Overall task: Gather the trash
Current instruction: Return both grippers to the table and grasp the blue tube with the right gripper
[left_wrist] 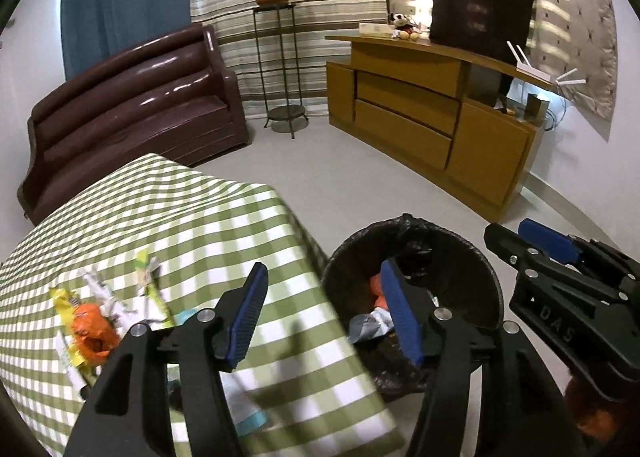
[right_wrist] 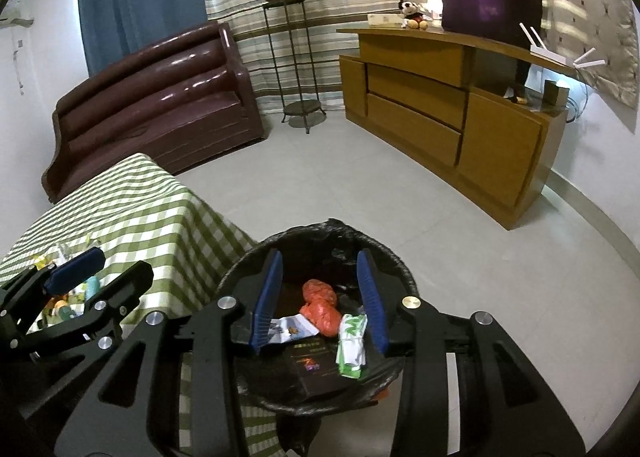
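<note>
Landmark: trash bin [right_wrist: 320,345], black, lined with a black bag, standing on the pale floor just beside the corner of the table [left_wrist: 168,217] with the green-checked cloth.

Right gripper [right_wrist: 320,297]: directly above the bin mouth, fingers spread wide, nothing between the blue pads [right_wrist: 266,297]. In the bin below it: an orange crumpled bag [right_wrist: 320,307], a green-and-white wrapper [right_wrist: 352,341], a white printed packet [right_wrist: 292,327], a dark flat packet [right_wrist: 310,365].

Left gripper [left_wrist: 324,315]: straddling the gap between table edge and bin, one finger over the cloth, the other over the bin's near rim. Jaws wide apart, empty.

Remaining trash pile [left_wrist: 108,317]: on the tablecloth, on the side of the left gripper away from the bin. It holds a yellow wrapper, an orange crumpled piece, white and pale green wrappers; details blurred.

Beyond the bin: brown sofa [left_wrist: 132,105], plant stand [left_wrist: 280,69], wooden cabinet [left_wrist: 432,125].
</note>
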Available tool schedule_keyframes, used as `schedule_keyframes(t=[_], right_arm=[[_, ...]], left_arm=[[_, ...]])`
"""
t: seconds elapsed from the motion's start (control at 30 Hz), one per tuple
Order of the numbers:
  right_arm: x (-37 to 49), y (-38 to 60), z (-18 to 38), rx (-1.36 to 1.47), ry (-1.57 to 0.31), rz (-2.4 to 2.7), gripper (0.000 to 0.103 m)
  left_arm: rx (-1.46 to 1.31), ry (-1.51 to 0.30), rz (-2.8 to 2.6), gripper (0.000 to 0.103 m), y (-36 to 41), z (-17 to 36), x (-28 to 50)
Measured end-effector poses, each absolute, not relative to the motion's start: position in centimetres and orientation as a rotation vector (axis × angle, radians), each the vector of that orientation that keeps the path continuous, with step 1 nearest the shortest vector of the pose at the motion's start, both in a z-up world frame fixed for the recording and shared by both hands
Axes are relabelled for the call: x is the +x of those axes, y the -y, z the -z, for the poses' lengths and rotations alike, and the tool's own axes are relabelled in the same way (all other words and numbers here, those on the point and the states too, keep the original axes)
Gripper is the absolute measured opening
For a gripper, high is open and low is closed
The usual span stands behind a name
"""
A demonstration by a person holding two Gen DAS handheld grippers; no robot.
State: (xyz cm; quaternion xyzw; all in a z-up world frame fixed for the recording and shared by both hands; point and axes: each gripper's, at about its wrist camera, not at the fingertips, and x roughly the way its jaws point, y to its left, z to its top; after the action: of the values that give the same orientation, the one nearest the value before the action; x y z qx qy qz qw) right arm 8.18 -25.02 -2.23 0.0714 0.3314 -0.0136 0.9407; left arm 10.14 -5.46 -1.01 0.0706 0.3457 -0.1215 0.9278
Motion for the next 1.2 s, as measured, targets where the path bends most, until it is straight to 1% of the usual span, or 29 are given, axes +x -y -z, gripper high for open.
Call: schedule_keyframes(t=[0.43,1.03,1.2], right_arm=[[6.5,18.9,1.4,0.108,-0.691,-0.104,0.039],[3.2,8.6,2.5,-0.011,-0.752,-0.296,0.039],[2.4,6.5,3.1,-0.04,-0.774,-0.327,0.036]], left_arm=[[0.079,-0.718,0.108,0.064,-2.3,-0.5,7.2],[0.005,-0.765,-0.092,0.066,-13.6,0.8,4.0],[-0.01,-0.775,-0.122,0.066,-15.5,1.1,3.4]])
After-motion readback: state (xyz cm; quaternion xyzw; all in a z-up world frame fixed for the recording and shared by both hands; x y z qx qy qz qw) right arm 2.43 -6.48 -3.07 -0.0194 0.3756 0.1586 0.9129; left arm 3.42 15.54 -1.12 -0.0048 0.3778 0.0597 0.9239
